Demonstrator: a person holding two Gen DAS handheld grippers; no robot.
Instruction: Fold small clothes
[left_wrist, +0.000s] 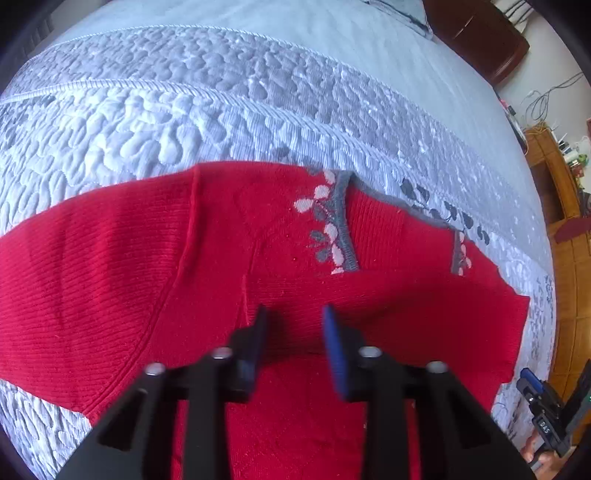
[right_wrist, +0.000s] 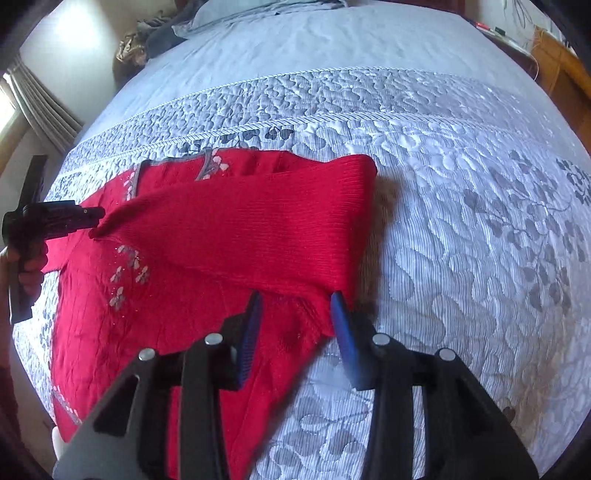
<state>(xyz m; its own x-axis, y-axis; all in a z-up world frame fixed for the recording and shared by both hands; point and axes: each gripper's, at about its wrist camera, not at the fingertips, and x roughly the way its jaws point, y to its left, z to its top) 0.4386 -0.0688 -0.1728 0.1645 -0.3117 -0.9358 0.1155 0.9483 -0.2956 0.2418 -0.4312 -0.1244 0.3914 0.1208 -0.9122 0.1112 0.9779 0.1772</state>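
Left wrist view: red knit sweater (left_wrist: 229, 266) lies spread on the bed (left_wrist: 184, 122), over a pale blue quilted bedspread with grey leaf print. Grey neckline trim with pink and grey flower embroidery (left_wrist: 328, 225) sits near the sweater's far edge. A sleeve (left_wrist: 92, 295) is laid across the body toward the left, ribbed cuff edge curving down toward the lower left. Left gripper (left_wrist: 293, 325) hangs low over the middle of the sweater, fingers parted with a clear gap, blue pads facing each other, only red knit showing in the gap. Cannot tell from here whether the tips touch the fabric. Right gripper shows small at the lower right edge, off the sweater. Wooden furniture (left_wrist: 557, 206) stands past the bed on the right.

Right wrist view: same sweater (right_wrist: 229, 229) on the bedspread, a folded-over red panel lying across the top of the body, its ribbed end pointing to the right. Right gripper (right_wrist: 295, 306) sits at the sweater's near right edge, fingers spread apart, the lower corner of the folded panel lying between the blue pads; nothing pinched that I can see. Left gripper (right_wrist: 94, 218) at the left, its tip touching or right at a raised point of red fabric; finger state not readable from this side. Curtains (right_wrist: 40, 107) hang at the far left, pillows at the head of the bed.
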